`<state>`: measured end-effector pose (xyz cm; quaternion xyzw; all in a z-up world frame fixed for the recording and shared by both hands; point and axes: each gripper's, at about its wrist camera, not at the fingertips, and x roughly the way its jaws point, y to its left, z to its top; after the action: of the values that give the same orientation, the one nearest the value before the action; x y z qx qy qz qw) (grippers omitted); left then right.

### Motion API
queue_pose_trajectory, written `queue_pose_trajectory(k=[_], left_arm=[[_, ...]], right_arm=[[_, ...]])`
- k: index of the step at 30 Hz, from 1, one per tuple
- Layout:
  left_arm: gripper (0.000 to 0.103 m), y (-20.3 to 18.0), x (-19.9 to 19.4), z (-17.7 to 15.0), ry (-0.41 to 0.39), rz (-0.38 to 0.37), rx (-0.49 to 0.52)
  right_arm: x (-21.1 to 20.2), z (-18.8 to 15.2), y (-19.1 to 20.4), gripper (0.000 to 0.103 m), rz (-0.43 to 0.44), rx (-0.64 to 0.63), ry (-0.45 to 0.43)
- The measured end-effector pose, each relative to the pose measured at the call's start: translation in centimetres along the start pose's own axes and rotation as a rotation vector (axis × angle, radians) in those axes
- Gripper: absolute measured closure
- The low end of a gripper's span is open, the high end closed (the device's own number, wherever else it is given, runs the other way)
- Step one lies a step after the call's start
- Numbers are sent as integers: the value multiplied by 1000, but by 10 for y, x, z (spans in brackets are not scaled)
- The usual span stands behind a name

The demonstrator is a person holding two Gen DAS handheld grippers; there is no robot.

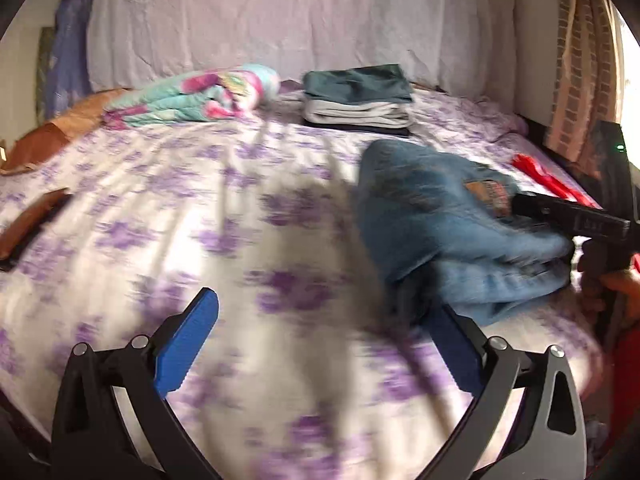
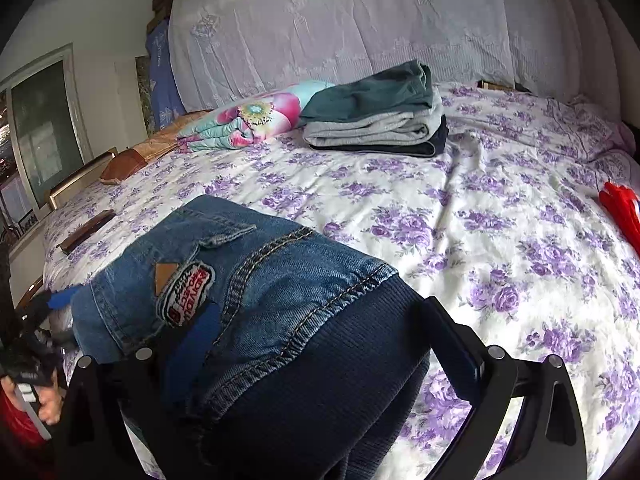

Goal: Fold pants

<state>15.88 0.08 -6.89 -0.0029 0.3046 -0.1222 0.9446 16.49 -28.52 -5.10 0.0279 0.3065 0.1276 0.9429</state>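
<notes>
- The bed (image 2: pixel 500 216) fills both views, covered with a white sheet printed with purple flowers; a pale lilac lace-patterned cover (image 2: pixel 360 24) hangs behind it at the far side.
- The folded denim pants (image 2: pixel 248 280) lie on the near part of the bed, a dark ribbed waistband and an embroidered patch (image 2: pixel 186 294) facing up. In the left wrist view they sit to the right, blurred (image 1: pixel 448 224).
- A stack of folded clothes (image 2: pixel 380 120), teal on top, then grey, then dark, rests near the far edge, just beside a rolled floral blanket (image 2: pixel 256 120) in pink and turquoise.
- The right hand-held gripper (image 2: pixel 320 344) has its fingers spread wide, one on each side of the pants' waistband end; whether they are pressing the cloth cannot be told.
- The left hand-held gripper (image 1: pixel 320 336) hangs over bare sheet with its blue-padded fingers (image 1: pixel 188 340) wide apart, holding nothing.
- A red item (image 2: pixel 622 210) lies at the bed's right edge.
- A flat brown object (image 2: pixel 86 230) lies on the sheet at the left.
</notes>
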Motion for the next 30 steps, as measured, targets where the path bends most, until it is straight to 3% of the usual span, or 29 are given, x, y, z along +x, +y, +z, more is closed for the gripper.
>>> queue_pose_trajectory(k=[3,6,9,12,16,19,22,25,27,28,30], left_arm=[[4,16,15,0,49,-48,-52],[4,17,6,-4,36,-72,-78],[4,13,-6,-8,22,-41,-37],[4,23,-15,-15,39,-7,-63],[4,36,-32,-9,-4,-115,-168],[4,23,-37,10,-49,-179,-155],[4,1,-27,27,-54,-194,-103],[4,-11,12,25,21,-118,-50],[4,9,41,9,87,-227,-140],[4,16,41,8,82,-264,-179],[4,11,38,11,89,-229,-149]], right_arm=[[0,0,2,3,3,-11,-2],[0,0,1,3,-3,-15,0],[1,1,-4,3,18,8,4],[1,1,-3,3,12,4,4],[1,1,-2,3,10,2,5],[1,1,-1,3,3,-5,5],[1,1,-1,3,4,-5,5],[1,1,-1,3,4,-7,4],[1,1,2,3,2,-19,1],[0,1,3,3,-1,-28,0],[1,1,4,3,-6,-30,2]])
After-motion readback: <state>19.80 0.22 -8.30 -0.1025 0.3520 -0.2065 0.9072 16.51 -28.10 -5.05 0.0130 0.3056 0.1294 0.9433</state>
